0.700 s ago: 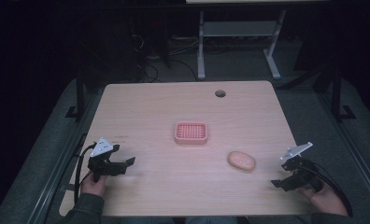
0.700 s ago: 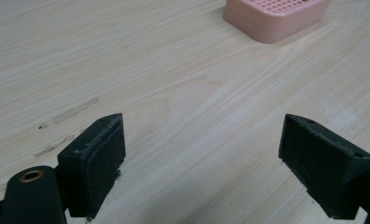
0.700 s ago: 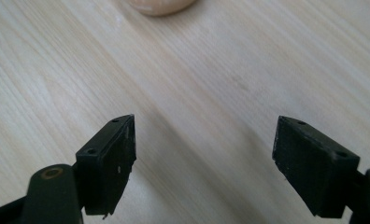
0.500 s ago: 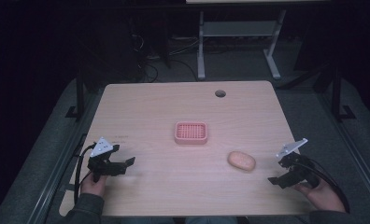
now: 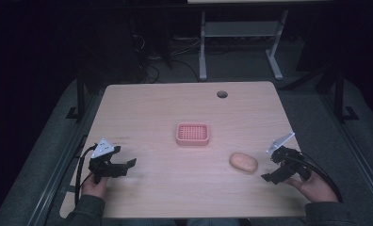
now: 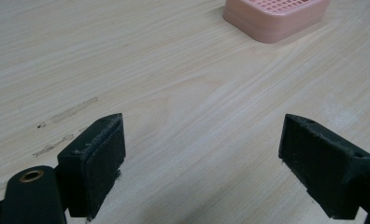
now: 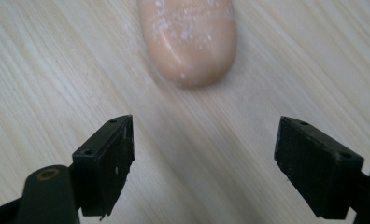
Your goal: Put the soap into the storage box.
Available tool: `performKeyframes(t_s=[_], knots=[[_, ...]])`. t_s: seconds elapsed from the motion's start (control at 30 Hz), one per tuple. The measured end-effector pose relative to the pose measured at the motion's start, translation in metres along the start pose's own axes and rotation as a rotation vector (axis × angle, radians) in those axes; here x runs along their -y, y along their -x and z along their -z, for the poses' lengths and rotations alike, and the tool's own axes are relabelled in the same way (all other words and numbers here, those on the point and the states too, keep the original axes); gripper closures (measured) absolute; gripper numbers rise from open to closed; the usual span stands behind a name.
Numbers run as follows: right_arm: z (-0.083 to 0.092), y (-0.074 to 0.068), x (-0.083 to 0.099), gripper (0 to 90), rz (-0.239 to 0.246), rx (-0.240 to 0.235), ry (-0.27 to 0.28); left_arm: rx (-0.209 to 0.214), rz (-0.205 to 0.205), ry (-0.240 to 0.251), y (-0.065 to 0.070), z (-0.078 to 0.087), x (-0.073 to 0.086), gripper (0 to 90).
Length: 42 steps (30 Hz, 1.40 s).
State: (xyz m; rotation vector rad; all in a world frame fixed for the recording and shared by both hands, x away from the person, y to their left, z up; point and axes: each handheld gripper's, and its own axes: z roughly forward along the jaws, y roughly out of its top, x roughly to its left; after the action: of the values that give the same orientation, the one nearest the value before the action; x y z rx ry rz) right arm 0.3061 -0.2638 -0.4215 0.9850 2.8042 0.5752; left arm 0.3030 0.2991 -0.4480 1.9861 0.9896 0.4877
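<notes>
The table [image 5: 142, 108] carries two things: a pink basket [image 5: 192, 134] near its centre and a tan, bread-like roll [image 5: 243, 162] toward its right edge, nearer the front edge than the basket; the two lie apart. A round cable hole [image 5: 222, 94] marks the far edge.

We compare the high view with the two earlier ones. The right gripper [image 5: 272, 172] has crept from the right edge toward the roll, and it now sits just beside the roll, not touching it. In the right gripper view the roll [image 7: 188, 39] lies ahead of the jaws and roughly centred between them, speckled white on top; both jaws are spread wide with bare wood between them, so the claw is released and grasps nothing.

The left gripper [image 5: 123, 165] has stayed near the front left corner. In the left gripper view its jaws are likewise spread and empty, and a corner of the basket [image 6: 276, 18] shows ahead at the top.

We judge that the approach to the roll is under way: the right claw is lined up but must advance further before it can close. The basket looks the likely place for the roll, and nothing lies in it yet.
</notes>
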Motion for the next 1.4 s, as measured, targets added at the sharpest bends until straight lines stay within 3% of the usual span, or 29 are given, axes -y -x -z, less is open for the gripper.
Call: performKeyframes(t_s=[0.3, 0.83, 1.4], knots=[[-0.005, -0.005, -0.026, 19.2, 0.052, -0.015, -0.026, -0.001, -0.002, 0.001, -0.001, 0.000, 0.000, 14.3], [-0.021, -0.010, -0.057, 19.2, 0.123, -0.029, -0.071, -0.003, 0.007, 0.001, -0.001, 0.000, 0.000, 14.3], [-0.043, -0.007, -0.078, 20.2, 0.154, -0.038, -0.163, 0.004, 0.008, -0.008, -0.001, -0.002, 0.000, 14.3]])
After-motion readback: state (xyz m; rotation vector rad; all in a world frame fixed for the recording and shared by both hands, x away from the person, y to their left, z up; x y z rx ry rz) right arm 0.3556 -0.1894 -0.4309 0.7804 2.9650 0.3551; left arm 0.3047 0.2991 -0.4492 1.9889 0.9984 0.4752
